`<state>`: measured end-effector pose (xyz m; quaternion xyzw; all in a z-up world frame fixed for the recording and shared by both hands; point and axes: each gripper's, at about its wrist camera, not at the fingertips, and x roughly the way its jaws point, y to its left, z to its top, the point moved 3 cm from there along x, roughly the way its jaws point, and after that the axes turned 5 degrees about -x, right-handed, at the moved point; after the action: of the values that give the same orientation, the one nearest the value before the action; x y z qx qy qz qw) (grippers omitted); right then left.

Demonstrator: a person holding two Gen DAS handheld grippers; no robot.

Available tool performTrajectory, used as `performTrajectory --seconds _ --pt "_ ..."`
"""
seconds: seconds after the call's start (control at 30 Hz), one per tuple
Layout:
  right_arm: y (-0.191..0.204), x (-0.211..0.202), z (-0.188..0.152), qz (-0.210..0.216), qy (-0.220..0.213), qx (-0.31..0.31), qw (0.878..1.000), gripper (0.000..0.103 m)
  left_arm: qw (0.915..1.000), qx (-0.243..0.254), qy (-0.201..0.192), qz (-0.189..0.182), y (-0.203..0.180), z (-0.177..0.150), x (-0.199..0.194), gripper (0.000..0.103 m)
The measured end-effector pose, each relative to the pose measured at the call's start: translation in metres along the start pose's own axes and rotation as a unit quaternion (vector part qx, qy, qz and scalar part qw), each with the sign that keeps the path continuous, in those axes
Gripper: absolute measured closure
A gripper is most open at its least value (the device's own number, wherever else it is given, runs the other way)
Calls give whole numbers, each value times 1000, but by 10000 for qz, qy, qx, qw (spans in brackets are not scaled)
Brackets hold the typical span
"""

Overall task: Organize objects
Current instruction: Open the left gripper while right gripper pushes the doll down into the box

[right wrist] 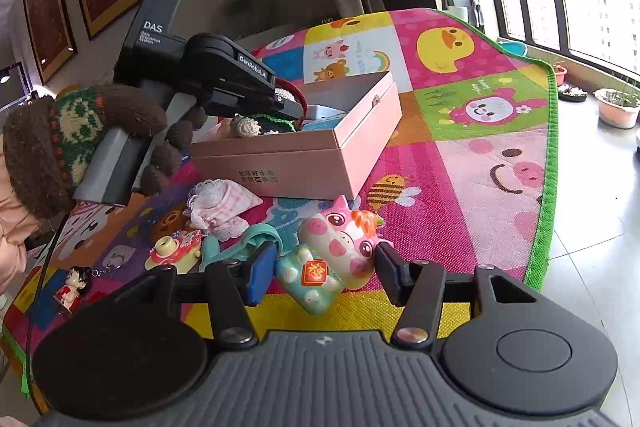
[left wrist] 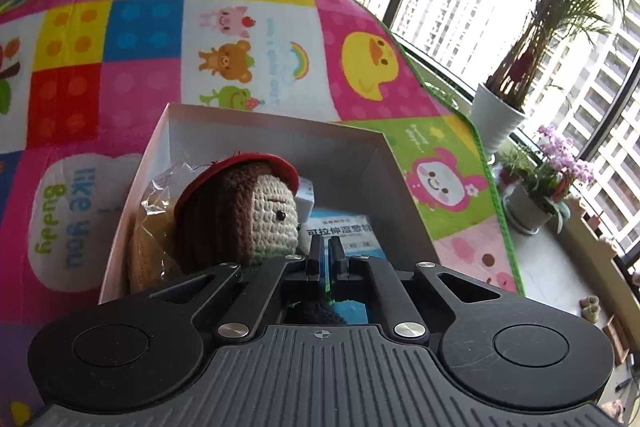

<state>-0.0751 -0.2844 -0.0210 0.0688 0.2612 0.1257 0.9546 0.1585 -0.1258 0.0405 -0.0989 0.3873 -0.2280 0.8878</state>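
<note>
Right wrist view: box part-filled, left gripper clenched over it, right gripper loosely straddling the mint lucky-cat toy, with several toys left on the mat.

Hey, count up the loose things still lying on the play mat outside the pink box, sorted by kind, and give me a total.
Pig toy: 1
Teal cat charm: 1
Pink lace pouch: 1
Teal clip: 1
Small camera toy: 1
Doll figure keychain: 1
Total: 6 loose things on the mat, outside the box; parts may be hidden behind the right gripper.
</note>
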Motion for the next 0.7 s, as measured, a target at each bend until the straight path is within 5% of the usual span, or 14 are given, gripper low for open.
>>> performTrajectory --seconds 0.13,0.2,0.33,0.47,0.5,0.57,0.7 --pt "-3 1 5 20 74 -54 10000 49 9912 -649 -788 -840 10 5 -59 91" --pt "-3 -1 20 -32 -22 -241 9997 49 9870 -779 -1064 -924 20 0 -92 90" --pt "2 -3 88 141 -456 -536 9974 49 9869 -425 -1527 -312 43 -33 -147 89" --pt "24 38 175 339 -665 -778 9942 48 9887 -238 -1481 81 67 -66 -176 89" --pt "29 55 195 348 -636 -752 9945 47 9890 -279 -1440 182 75 -73 -182 89" --pt "38 97 227 355 -312 -698 9964 23 9884 -388 -1399 448 92 -85 -194 89" --pt "37 151 239 182 396 -236 9988 22 9853 -596 -1468 633 131 -117 -224 89"
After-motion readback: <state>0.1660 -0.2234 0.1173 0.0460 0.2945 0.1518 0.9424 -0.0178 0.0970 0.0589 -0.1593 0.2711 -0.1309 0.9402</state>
